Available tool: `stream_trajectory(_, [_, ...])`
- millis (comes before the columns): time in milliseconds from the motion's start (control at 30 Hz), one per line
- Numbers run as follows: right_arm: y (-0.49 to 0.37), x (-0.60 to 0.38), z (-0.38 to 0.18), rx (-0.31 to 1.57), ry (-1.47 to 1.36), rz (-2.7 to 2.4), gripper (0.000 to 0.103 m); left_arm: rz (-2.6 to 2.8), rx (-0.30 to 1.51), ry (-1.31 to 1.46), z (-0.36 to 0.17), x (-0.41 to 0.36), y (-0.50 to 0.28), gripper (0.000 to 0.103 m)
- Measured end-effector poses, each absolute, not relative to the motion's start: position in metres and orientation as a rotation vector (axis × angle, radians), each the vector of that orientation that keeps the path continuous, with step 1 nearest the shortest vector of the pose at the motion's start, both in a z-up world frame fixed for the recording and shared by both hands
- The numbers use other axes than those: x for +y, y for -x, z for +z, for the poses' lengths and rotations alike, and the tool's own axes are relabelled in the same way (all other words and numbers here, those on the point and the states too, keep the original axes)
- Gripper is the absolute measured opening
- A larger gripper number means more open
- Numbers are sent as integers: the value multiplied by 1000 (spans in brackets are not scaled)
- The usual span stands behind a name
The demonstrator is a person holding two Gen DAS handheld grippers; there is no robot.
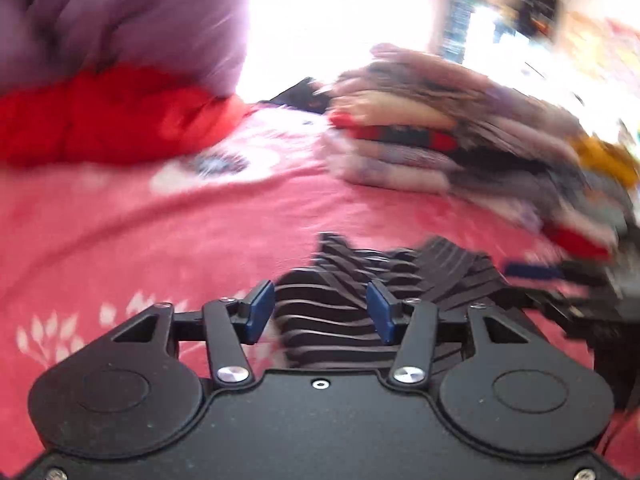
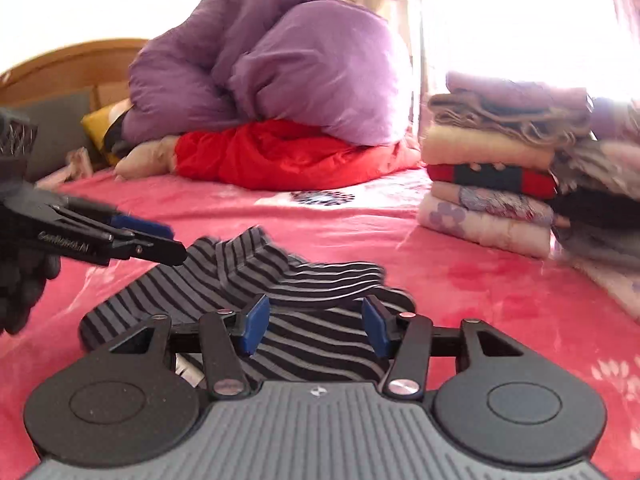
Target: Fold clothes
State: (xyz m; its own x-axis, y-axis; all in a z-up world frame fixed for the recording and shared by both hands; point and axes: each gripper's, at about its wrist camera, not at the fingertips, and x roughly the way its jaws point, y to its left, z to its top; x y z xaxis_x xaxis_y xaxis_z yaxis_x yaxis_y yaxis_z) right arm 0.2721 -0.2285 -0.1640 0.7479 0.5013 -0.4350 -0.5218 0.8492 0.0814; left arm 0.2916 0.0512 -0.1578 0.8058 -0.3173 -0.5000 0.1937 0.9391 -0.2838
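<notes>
A grey-and-black striped garment [image 2: 256, 280] lies crumpled on the pink bedspread [image 2: 480, 280]. It also shows in the left wrist view [image 1: 360, 280], which is blurred. My left gripper [image 1: 320, 308] is open, its blue pads [image 1: 260, 308] either side of the striped cloth, low over it. In the right wrist view my left gripper [image 2: 156, 240] reaches in from the left at the garment's far left edge. My right gripper [image 2: 316, 324] is open just above the garment's near edge, holding nothing.
A stack of folded clothes [image 2: 500, 168] stands on the right of the bed; it shows in the left wrist view too [image 1: 440, 144]. A purple quilt [image 2: 280, 68] on a red quilt [image 2: 280, 156] lies at the back. A wooden headboard [image 2: 72, 60] is at the far left.
</notes>
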Motion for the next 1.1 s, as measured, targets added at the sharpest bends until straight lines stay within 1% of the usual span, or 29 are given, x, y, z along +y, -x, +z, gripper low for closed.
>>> stream_trajectory(133, [-291,-237,-171,495,-30,564,55,-305,636,333,-172,62,-303,52])
stream_trajectory(233, [-306,-243,-177,519,-88,566,60,-322,641,395,-177,64,-307,51])
stream_trajectory(267, [-311,-245,-179,527,-107,567,60,-322,642,406,-177,65,-310,51])
stream_trajectory(300, [-315,-247,-181,535,-127,568,59,-322,643,416,-178,65,-312,48])
stream_trajectory(333, [-320,-249,-183,543,-146,568,58,-323,643,427,-179,66,-314,41])
stream_trajectory(367, [-325,-251,-184,551,-165,569,53,-325,644,438,-179,67,-316,40])
stream_trajectory(400, [-330,-253,-186,559,-185,570,43,-327,642,444,-179,68,-317,38])
stream_trajectory(433, [-335,-255,-188,566,-204,570,40,-329,640,450,-179,69,-317,38])
stream_trajectory(533, [-333,-253,-188,565,-195,572,40,-331,630,452,-177,71,-317,39])
stream_trajectory(633, [-333,-258,-184,565,-222,586,45,-332,612,486,-173,77,-318,44])
stream_trajectory(667, [-331,-259,-183,558,-223,592,49,-332,606,496,-172,79,-318,44])
stream_trajectory(767, [-330,-258,-182,541,-218,585,50,-345,613,502,-173,78,-320,44])
stream_trajectory(800, [-330,-258,-182,541,-222,581,50,-352,622,507,-174,78,-321,42])
stream_trajectory(833, [-330,-259,-183,540,-226,577,50,-354,634,504,-177,77,-322,34])
stream_trajectory(867, [-330,-259,-183,541,-221,572,49,-357,633,500,-177,76,-321,30])
stream_trajectory(933, [-330,-261,-183,544,-217,561,43,-365,625,491,-179,75,-319,14])
stream_trajectory(967, [-331,-263,-183,543,-237,564,35,-382,607,503,-176,76,-318,12])
stream_trajectory(1067, [-333,-270,-184,530,-310,584,18,-451,521,666,-173,92,-313,10])
stream_trajectory(1100, [-333,-276,-183,513,-374,610,17,-462,505,718,-174,97,-313,10])
